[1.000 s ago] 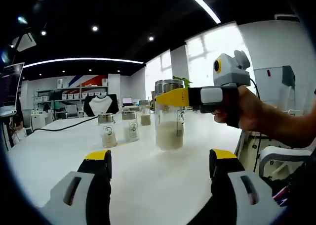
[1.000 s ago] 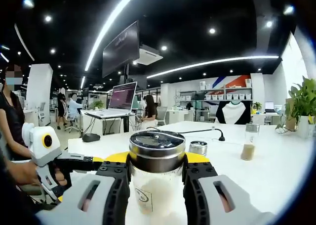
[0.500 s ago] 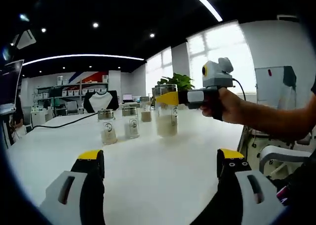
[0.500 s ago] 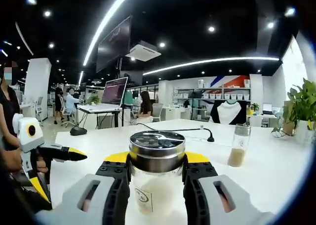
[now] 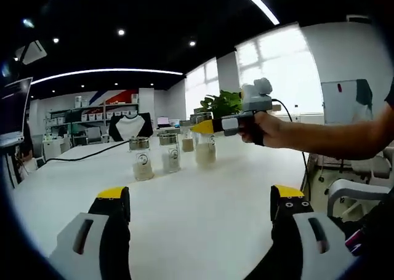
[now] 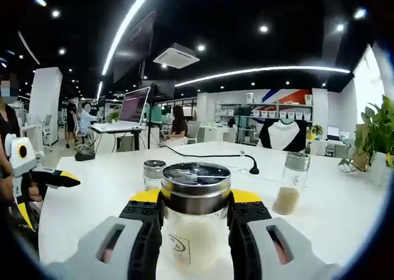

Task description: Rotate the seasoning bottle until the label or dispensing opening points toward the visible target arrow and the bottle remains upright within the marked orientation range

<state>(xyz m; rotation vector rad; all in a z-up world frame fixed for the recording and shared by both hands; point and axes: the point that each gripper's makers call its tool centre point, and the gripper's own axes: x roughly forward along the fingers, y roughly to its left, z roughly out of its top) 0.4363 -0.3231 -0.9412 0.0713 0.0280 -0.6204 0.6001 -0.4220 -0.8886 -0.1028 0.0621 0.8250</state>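
In the right gripper view, the right gripper (image 6: 195,215) is clamped on the seasoning bottle (image 6: 195,221), its yellow-tipped black jaws pressing the glass just under the lid from both sides. The bottle stands upright over the white table (image 6: 111,188); it is clear glass with a flat silver lid, pale powder inside and a small label low on the front. Whether its base touches the table cannot be told. Beyond it, a short shaker jar (image 6: 152,173) sits a little left and a taller glass jar (image 6: 288,183) with tan contents stands to the right. A black cable (image 6: 215,156) runs across the far tabletop. At the left edge the left gripper (image 6: 58,178) comes in.

In the left gripper view, the left gripper (image 5: 197,201) has its jaws apart over bare table, holding nothing. Farther off, a hand (image 5: 261,129) holds the right gripper at the bottle, with two small jars (image 5: 155,159) beside it and a potted plant (image 5: 223,101) behind
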